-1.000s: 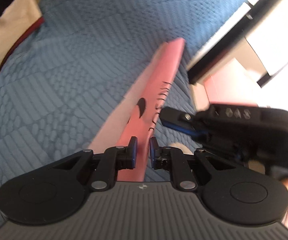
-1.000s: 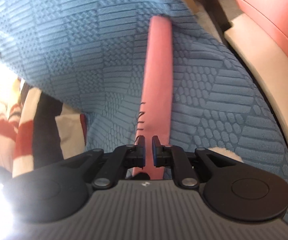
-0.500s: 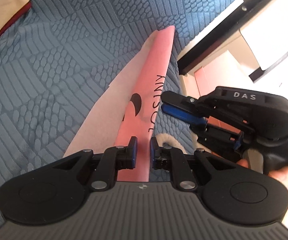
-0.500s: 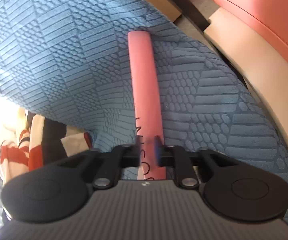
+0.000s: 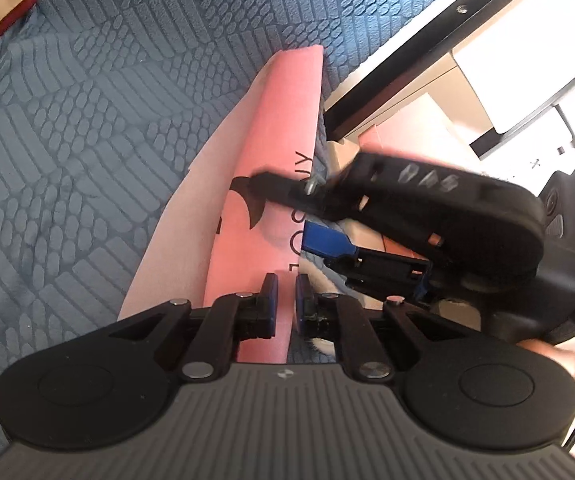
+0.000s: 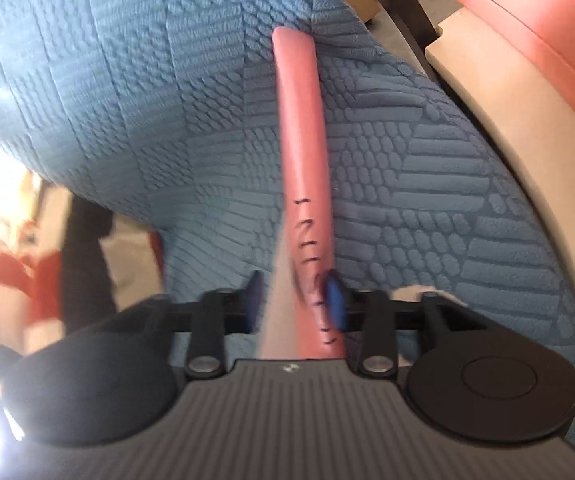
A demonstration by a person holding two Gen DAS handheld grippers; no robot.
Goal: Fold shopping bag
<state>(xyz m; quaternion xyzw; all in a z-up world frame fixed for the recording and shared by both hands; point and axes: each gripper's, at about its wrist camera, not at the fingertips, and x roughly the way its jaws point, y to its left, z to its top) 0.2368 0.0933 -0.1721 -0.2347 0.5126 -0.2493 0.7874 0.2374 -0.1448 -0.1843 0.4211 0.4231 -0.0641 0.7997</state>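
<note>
The pink shopping bag (image 5: pixel 283 128) lies on the blue quilted bed cover (image 5: pixel 87 128), already narrowed to a long strip with black lettering along one edge. A paler flap of it spreads out flat on the cover to the left in the left wrist view. From the right wrist view the same bag (image 6: pixel 301 136) runs away from me as a slim folded band, its far end rounded over near the edge of the bed.

My left tool (image 5: pixel 286 292) has its fingers nearly together, and they are closing a little further – the near end of the bag sits between them, and I judge the pads are pinching it. My right tool (image 6: pixel 293 300) is closing too, but its fingers are visibly apart in that blurred view, with the lettered edge of the bag between them and leaning toward the right-hand pad; I would not call that a grip yet. In the left wrist view the right tool (image 5: pixel 287 208) reaches in from the right across the lettered edge, just ahead of the left one.

My worry is the thin, slippery material. If the right tool shuts on only the top layer, the fold beneath could slide open as I lift. The two tools are also close together – a careless pull could knock them into each other, or drag the strip crooked and off the near edge of the bed.
</note>
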